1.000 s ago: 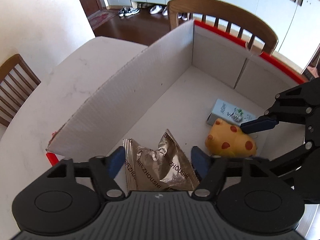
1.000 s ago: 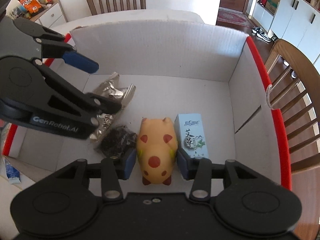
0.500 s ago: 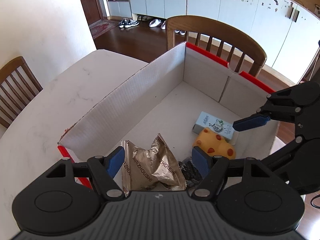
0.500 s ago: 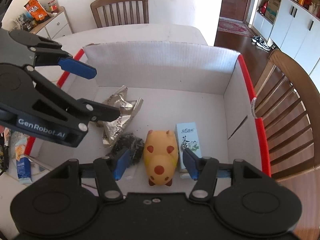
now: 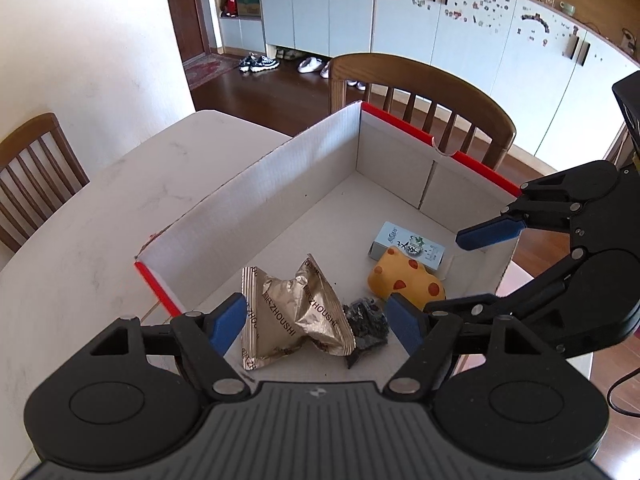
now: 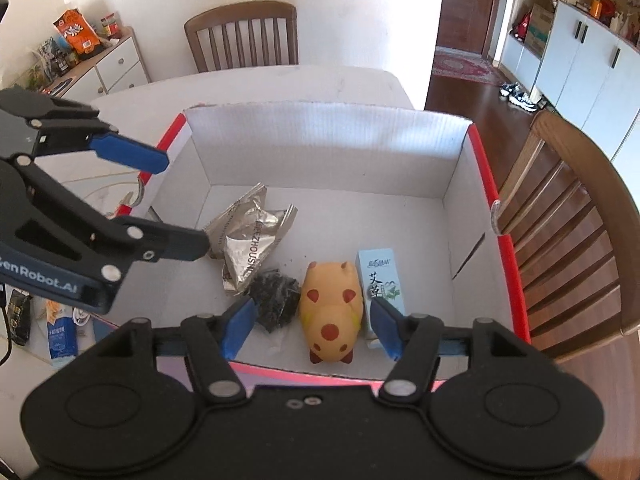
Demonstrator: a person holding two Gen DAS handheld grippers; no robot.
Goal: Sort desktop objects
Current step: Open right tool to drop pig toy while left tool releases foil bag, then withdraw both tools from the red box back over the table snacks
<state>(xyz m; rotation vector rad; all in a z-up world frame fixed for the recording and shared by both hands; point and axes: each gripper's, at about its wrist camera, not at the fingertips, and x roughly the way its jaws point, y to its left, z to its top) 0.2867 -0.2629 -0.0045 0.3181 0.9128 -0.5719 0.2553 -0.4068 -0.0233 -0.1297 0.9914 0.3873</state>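
Note:
A white cardboard box (image 5: 256, 208) with a red rim (image 6: 506, 264) stands on the table. On its floor lie a crumpled gold foil packet (image 5: 288, 312), a small dark packet (image 6: 276, 300), a yellow pig toy (image 6: 330, 308) with red spots and a pale blue carton (image 6: 378, 276). My left gripper (image 5: 316, 320) hovers over the foil packet, jaws opening, nothing between its pads. Above the pig toy my right gripper (image 6: 313, 328) hangs with its jaws opening too, the pads clear of the toy. Each gripper shows in the other's view, the left gripper (image 6: 164, 200) and the right gripper (image 5: 460, 272).
The box sits on a white table (image 5: 100, 220) with wooden chairs (image 5: 424, 88) around it. A small milk carton (image 6: 60, 336) and a dark packet (image 6: 18, 320) lie on the table left of the box. A side cabinet (image 6: 116, 68) holds snacks.
Both grippers have risen away from the box floor, so more of the box and room shows. The right jaws have spread wider from the pig toy. The left jaws widened slightly.

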